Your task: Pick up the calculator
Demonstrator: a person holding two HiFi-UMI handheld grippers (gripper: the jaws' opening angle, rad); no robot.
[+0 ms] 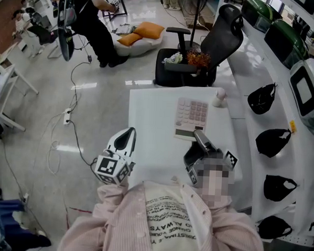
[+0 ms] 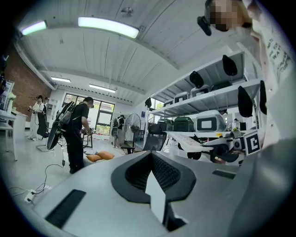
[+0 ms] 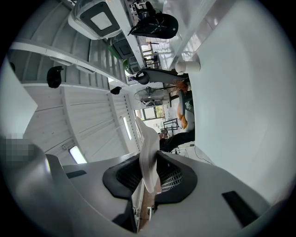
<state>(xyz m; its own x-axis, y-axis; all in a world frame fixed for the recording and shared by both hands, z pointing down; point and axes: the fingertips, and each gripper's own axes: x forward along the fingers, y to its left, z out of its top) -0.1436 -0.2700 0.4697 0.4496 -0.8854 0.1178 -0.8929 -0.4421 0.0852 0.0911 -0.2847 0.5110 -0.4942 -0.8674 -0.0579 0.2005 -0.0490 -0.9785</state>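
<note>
Cup [image 1: 219,97] on the table [image 1: 152,122], just right of the calculator [image 1: 191,117] — chair [image 1: 224,36] behind.

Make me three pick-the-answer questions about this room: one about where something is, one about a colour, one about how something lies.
1. Where is the calculator? A on the white table; B on a shelf; C on the floor.
2. What colour is the office chair? A orange; B black; C white.
3. How does the calculator lie? A keys up; B face down; C on edge.
Answers: A, it rests on the table; B, back and seat are black; A, its keys show.
</note>
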